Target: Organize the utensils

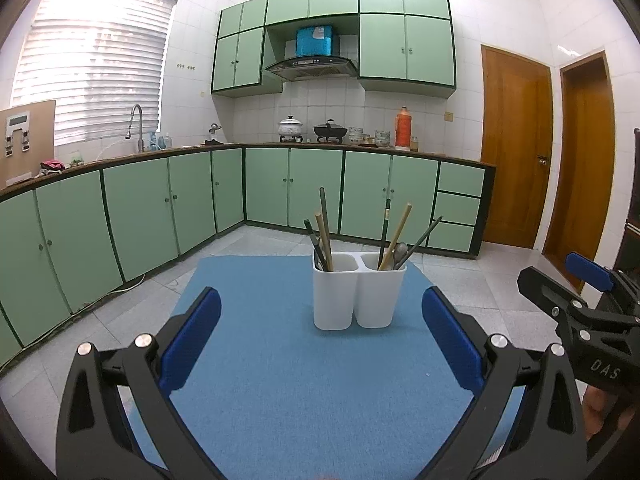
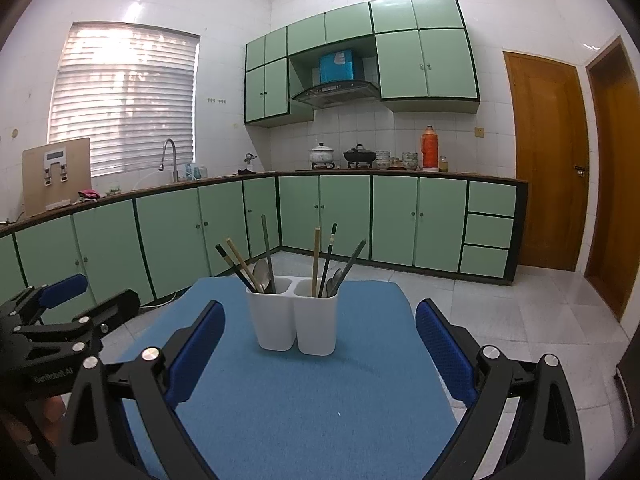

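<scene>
A white two-compartment holder (image 1: 358, 292) (image 2: 294, 318) stands upright on the blue mat (image 1: 304, 380) (image 2: 312, 400). Each compartment holds dark and wooden chopsticks (image 1: 323, 232) (image 2: 317, 260) and metal spoons (image 1: 400, 254) (image 2: 261, 274). My left gripper (image 1: 320, 340) is open, hanging empty in front of the holder, well short of it. My right gripper (image 2: 320, 352) is open too, empty, just short of the holder. The right gripper (image 1: 576, 292) shows at the right edge of the left wrist view. In the right wrist view the left gripper (image 2: 66, 304) is at the left edge.
The mat covers a small table with tiled floor (image 2: 520, 320) around it. Green base cabinets (image 1: 160, 208) and a worktop with sink tap (image 1: 136, 124), pots (image 1: 292, 126) and a red flask (image 1: 403, 128) run along the far walls. Wooden doors (image 1: 516, 148) stand at right.
</scene>
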Demonstrator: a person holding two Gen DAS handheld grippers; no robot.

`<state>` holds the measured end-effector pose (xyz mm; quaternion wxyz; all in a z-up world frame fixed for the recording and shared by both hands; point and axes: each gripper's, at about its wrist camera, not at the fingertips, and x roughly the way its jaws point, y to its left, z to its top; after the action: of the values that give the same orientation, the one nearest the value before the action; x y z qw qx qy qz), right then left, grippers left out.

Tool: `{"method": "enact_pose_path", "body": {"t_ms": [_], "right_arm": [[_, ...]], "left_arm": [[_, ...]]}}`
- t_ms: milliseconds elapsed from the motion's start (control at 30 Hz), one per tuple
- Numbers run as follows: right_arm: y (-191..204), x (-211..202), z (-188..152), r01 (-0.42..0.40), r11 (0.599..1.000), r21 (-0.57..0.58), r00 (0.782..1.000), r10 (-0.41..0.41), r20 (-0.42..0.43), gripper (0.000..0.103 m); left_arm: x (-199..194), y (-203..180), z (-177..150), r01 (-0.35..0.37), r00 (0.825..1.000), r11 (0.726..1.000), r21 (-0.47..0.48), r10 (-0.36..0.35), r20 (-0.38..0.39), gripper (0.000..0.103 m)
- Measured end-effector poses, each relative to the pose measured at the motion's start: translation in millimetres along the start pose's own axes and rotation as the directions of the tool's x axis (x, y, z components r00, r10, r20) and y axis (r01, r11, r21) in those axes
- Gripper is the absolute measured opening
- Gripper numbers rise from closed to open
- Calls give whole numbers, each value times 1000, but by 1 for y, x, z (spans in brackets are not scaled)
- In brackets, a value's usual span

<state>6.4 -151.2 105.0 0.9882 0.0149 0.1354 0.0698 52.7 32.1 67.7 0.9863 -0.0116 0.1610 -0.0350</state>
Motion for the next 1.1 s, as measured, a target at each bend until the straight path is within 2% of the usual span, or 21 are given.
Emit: {"method": "enact_pose_path", "body": {"t_ms": [1100], "right_arm": [[3, 2, 4, -7, 1000, -2, 1000, 7, -3, 94]], "left_arm": [[-3, -2, 1, -4, 1000, 1000, 11, 4, 6, 98]]}}
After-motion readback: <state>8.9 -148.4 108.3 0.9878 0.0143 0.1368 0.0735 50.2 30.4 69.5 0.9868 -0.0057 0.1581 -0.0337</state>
